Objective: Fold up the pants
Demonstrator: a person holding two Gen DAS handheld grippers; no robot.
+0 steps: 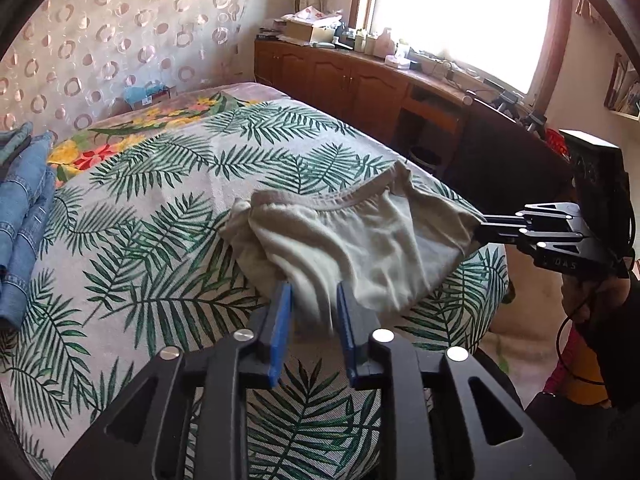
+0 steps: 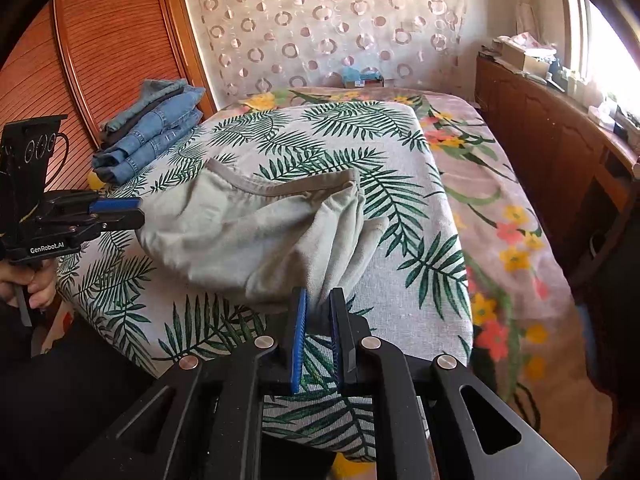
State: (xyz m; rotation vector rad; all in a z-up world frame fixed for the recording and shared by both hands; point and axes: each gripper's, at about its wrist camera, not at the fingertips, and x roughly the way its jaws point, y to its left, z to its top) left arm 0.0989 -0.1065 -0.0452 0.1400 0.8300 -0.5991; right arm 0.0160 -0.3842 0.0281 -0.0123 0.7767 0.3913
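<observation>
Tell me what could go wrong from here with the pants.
1. The left gripper has its pads apart around the pants, so that end may slip out and slump.
2. Only the right gripper pinches a corner; pulling could drag the pants askew.
3. The pants lie bunched and wrinkled near the edge of the bed; a fold from here would likely come out crooked.

The stack of folded blue denim jeans (image 1: 24,216) at nine o'clock is cut off by the left wrist view's edge. The small items on the brown wooden cabinet (image 1: 360,76) at one o'clock blur into window glare. Motion-smeared pale grey cotton pants (image 1: 324,312) hide any pad contact.
</observation>
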